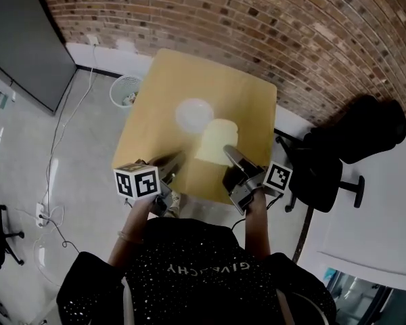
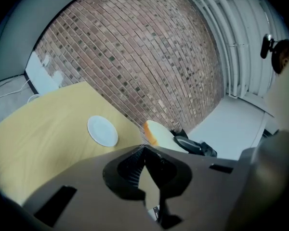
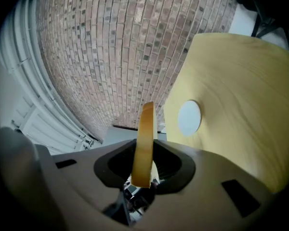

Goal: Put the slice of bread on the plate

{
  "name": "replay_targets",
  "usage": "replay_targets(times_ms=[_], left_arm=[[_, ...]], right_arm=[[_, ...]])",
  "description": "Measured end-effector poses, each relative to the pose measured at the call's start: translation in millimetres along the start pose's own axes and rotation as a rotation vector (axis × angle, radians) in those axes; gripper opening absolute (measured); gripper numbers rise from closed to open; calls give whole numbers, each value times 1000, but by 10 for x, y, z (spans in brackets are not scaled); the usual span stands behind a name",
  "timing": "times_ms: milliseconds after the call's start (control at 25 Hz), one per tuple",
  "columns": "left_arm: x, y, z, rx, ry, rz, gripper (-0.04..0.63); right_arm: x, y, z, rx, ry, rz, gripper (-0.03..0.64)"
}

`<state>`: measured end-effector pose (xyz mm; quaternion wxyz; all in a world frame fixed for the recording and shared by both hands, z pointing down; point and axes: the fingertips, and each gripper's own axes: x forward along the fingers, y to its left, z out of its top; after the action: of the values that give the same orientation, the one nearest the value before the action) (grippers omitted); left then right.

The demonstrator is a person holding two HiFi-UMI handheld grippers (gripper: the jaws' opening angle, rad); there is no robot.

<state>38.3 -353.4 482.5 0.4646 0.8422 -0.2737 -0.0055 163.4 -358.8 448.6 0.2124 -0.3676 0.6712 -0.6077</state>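
The table [image 1: 161, 83], a pale yellowish wooden top with rounded corners, is standing square to the view. A round white plate [image 1: 193, 114], blurred and probably shallow, is lying directly on it near the middle.

One word can be read. White capital letters across the person's black T-shirt [image 1: 155, 279], seen upside down just below the worktop [image 1: 162, 100] in the head view, spell GIVENCHY. At the worktop's near edge, the marker cube [image 1: 137, 181] of the left tool [image 1: 175, 159] and the marker cube [image 1: 278, 176] of the right tool [image 1: 229, 152] bear black-and-white square block patterns.
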Motion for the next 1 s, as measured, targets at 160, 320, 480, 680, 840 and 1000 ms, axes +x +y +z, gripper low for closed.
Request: replay_targets(times_ms=[160, 320, 480, 680, 840, 1000], left_arm=[[277, 270, 213, -19, 32, 5, 11], [514, 581, 351, -65, 18, 30, 11], [717, 841, 430, -129, -11, 49, 11], [757, 1066, 499, -177, -47, 86, 11], [661, 1143, 486, -199, -83, 114, 11], [558, 1171, 453, -206, -100, 140, 11]], right_arm=[[430, -229, 301, -12, 35, -55, 101], [906, -479, 538, -39, 78, -102, 101], [1321, -792, 704, 9, 107, -152, 101], [1740, -1057, 730, 2, 185, -173, 101], [1899, -1263, 646, 24, 224, -209, 101], [1912, -1362, 604, 37, 236, -247, 101]])
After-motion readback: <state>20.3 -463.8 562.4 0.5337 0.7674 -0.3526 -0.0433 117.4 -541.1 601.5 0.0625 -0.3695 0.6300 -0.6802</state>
